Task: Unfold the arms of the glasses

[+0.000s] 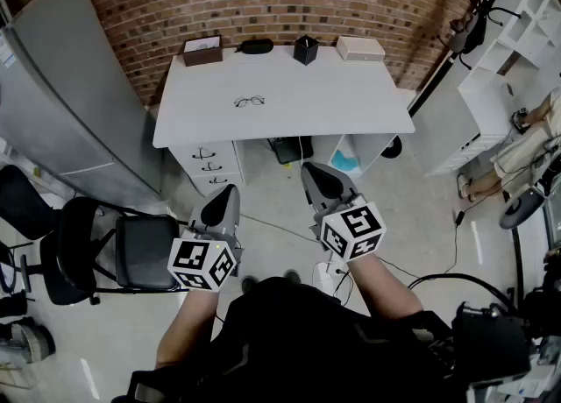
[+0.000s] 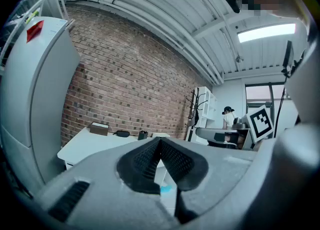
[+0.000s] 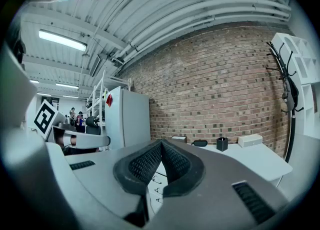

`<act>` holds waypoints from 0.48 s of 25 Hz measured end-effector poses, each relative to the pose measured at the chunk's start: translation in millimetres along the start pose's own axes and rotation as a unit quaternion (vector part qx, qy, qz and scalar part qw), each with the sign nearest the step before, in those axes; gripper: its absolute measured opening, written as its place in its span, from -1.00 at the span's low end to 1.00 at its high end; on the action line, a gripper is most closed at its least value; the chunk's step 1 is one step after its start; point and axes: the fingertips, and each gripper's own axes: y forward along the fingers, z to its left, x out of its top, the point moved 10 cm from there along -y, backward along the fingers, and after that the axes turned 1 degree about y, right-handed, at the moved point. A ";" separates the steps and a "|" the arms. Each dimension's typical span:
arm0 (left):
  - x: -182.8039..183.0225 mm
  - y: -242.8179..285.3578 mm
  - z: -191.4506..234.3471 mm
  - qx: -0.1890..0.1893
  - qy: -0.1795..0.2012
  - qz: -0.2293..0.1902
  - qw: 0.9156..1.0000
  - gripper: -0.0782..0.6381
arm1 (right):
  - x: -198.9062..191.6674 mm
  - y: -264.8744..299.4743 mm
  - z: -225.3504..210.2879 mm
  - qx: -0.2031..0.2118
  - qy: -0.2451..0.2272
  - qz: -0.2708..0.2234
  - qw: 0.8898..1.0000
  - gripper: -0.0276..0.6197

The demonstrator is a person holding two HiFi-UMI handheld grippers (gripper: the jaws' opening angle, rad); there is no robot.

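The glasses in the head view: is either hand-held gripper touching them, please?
No, the glasses lie untouched on the white desk, while the left hand-held gripper and the right hand-held gripper hang short of it, shut.

The glasses (image 1: 250,102) lay too small on the tabletop (image 1: 351,103) in the head view to tell whether their arms were folded. In its own view, the left gripper (image 2: 159,141) covered the near part of the tabletop with its body, and so did the right gripper (image 3: 161,144). What the brown box (image 1: 202,51) at the far left held could not be made out (nor the black cup (image 1: 305,49)). The picture's right edge cut off a seated person (image 1: 526,143).
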 end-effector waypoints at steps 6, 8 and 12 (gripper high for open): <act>1.4 -2.0 3.2 0.004 0.000 -0.001 1.000 -0.76 | 1.1 1.6 1.1 -0.002 -0.002 -0.002 1.000 -0.89; 0.5 -2.4 5.7 0.006 -0.002 -0.002 1.000 -0.76 | 0.9 3.3 2.3 -0.002 -0.003 -0.005 1.000 -0.89; -0.7 -4.2 10.4 0.007 -0.002 -0.005 1.000 -0.76 | 0.8 6.2 6.5 0.002 -0.007 -0.008 1.000 -0.89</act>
